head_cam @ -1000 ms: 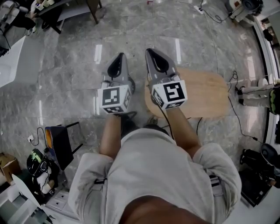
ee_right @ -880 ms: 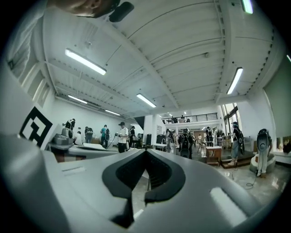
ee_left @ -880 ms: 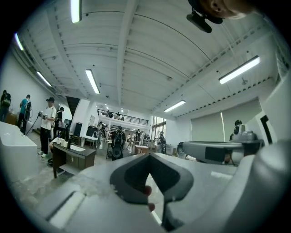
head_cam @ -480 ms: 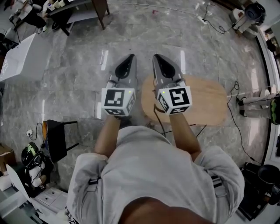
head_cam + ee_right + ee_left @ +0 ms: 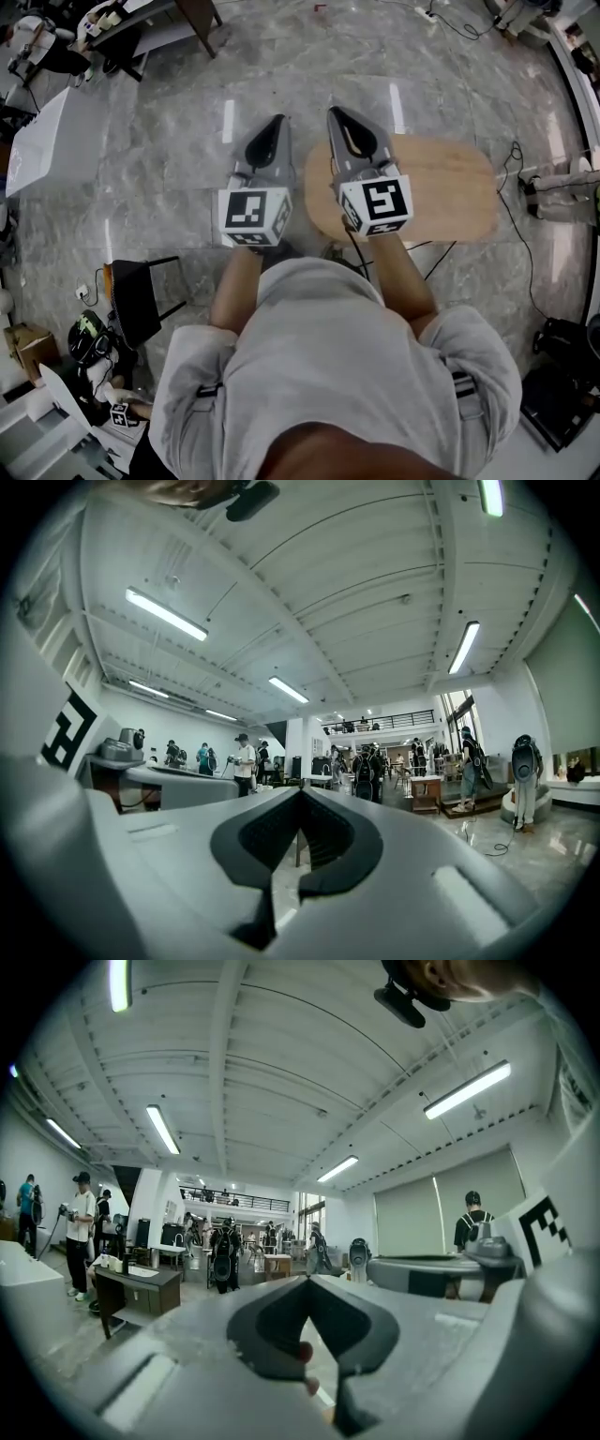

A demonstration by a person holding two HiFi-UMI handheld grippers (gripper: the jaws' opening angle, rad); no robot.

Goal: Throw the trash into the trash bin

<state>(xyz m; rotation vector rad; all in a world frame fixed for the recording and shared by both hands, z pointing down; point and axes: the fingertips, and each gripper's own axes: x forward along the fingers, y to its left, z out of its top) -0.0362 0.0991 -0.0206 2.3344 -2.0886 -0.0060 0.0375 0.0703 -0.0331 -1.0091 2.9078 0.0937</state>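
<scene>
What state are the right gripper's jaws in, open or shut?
Shut. In the right gripper view the right gripper has its jaw tips meeting, with nothing between them.

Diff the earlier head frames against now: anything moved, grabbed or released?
Nothing grabbed or released. The left gripper and right gripper stay side by side with jaws shut. Only the view drifted: the white rectangular table at left sits further into frame. The light wooden table with rounded corners stays under the right gripper.
</scene>
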